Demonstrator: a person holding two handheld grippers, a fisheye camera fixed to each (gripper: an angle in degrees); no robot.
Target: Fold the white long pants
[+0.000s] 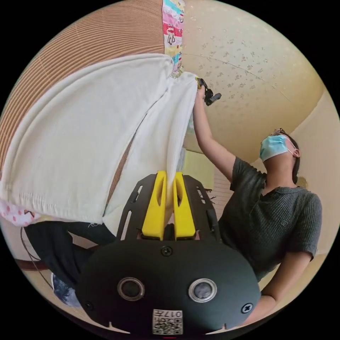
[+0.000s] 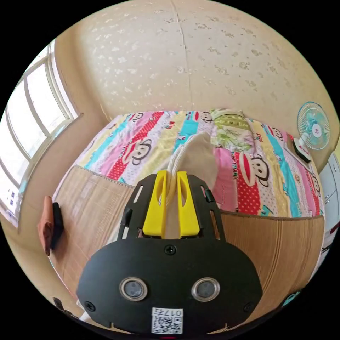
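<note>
Left gripper view looks up along the left claw [image 1: 169, 184], whose two yellow jaws stand nearly together and pinch an edge of the white pants [image 1: 85, 141]. The pants are held up in the air, spread wide, with both legs fanning out across the frame in front of a woven mat [image 1: 88, 39] and a strip of bright patterned sheet [image 1: 173, 28]. At the far corner of the cloth the right claw [image 1: 207, 92] shows in a person's raised hand, touching the pants' edge. The person [image 1: 272, 219], in a dark short-sleeved shirt, stands beside the cloth. Right gripper view shows the right claw [image 2: 171, 184] with its jaws close together, pressing a bunched fold of the white pants [image 2: 198, 156] between them. Beyond it lie a bed [image 2: 141, 141] with the cartoon-printed sheet and the woven mat [image 2: 276, 248], a window [image 2: 32, 117], and a small fan [image 2: 313, 125] near the wall.
</note>
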